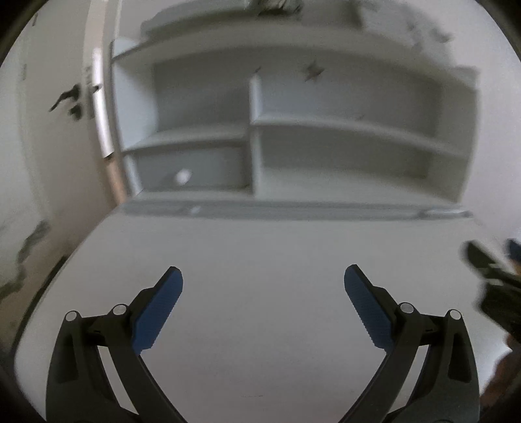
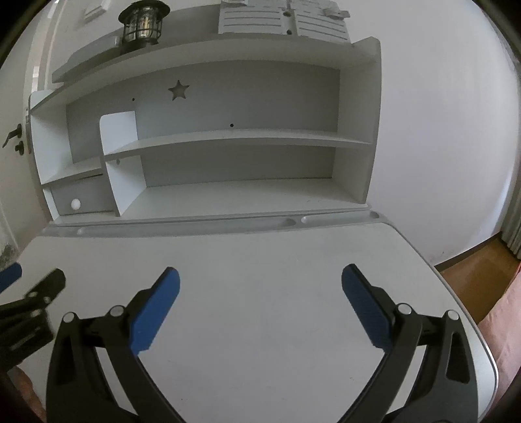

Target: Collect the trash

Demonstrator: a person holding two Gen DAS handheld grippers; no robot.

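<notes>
No trash shows in either view. My left gripper (image 1: 263,276) stands open above the white desk top (image 1: 260,247), nothing between its blue pads; this view is blurred. My right gripper (image 2: 260,276) is also open over the same desk top (image 2: 260,253), its blue pads wide apart and holding nothing. The right gripper (image 1: 488,270) appears as a dark blurred shape at the right edge of the left wrist view. In the right wrist view the left gripper (image 2: 29,286) shows at the left edge.
A white hutch (image 2: 208,140) with shelves stands at the back of the desk, with a small drawer (image 2: 81,198) at its lower left and a lantern (image 2: 141,22) on top. A door with a dark handle (image 1: 65,97) is at the left. Wooden floor (image 2: 478,270) lies beyond the desk's right edge.
</notes>
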